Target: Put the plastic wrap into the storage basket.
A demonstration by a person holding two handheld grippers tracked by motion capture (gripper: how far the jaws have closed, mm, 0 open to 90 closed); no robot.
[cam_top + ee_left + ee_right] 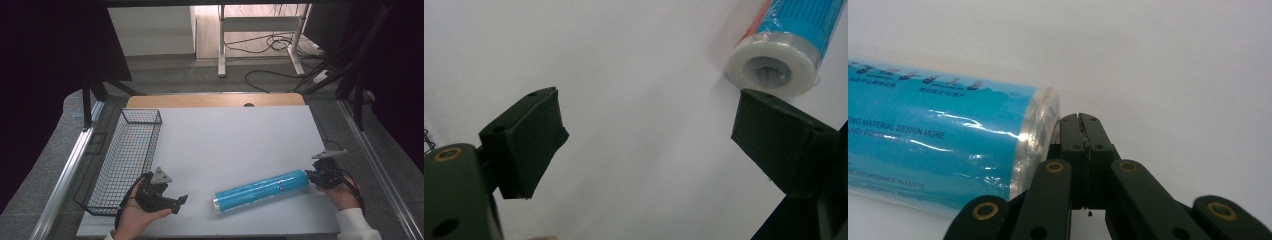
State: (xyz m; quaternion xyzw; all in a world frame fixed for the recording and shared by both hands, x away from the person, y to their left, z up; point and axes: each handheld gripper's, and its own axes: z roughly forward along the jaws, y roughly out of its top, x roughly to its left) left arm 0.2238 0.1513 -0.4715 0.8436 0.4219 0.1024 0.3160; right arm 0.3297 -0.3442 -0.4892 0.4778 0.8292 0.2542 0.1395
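Leftmost on the white surface sits a black wire basket, running lengthwise along the left edge. Just beside its near end, the left tool rests in the person's left hand, tilted toward the middle of the surface; in the left gripper view its jaws stand wide apart with nothing between them, and the white end of the roll lies a little beyond them, not touched. Farther right, that blue roll, wrapped in clear film, lies on its side at a slant on the near part of the surface, its far end higher and to the right. At that end the right tool, held in the right hand, has its jaws pressed together, their side right against the roll's end face, gripping nothing.
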